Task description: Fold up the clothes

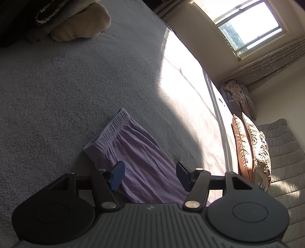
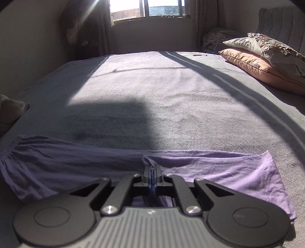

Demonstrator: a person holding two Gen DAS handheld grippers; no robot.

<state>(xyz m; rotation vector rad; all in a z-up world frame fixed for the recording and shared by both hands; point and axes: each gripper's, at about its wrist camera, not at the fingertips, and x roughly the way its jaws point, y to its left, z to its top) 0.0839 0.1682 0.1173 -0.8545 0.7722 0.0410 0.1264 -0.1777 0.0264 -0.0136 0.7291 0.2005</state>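
Item: lilac trousers (image 2: 76, 167), laid lengthwise across the near part of the grey bed cover (image 2: 152, 95), elastic waistband (image 1: 112, 129) at my left end, loose hem corner at my right end.

Edges: the garment's far long edge runs roughly straight across the right wrist view; a small ridge of cloth rises mid-length where it is pinched. The near edge is hidden under my tools.

Open room: a broad bare stretch of bed cover beyond the trousers, part sunlit, part shaded. Two stacked pillows (image 2: 263, 63) lie well apart at the far right by the headboard; a beige bundle (image 1: 80, 24) sits well apart on the left side. Window (image 2: 148, 9) beyond the far edge of the bed.

My right gripper (image 2: 152, 177): low, pointing across the bed, fingers pressed together on a fold of the trousers.

My left gripper (image 1: 150, 175): tilted, above the cloth near the waistband, blue pads (image 1: 117, 176) spread apart, nothing between them.
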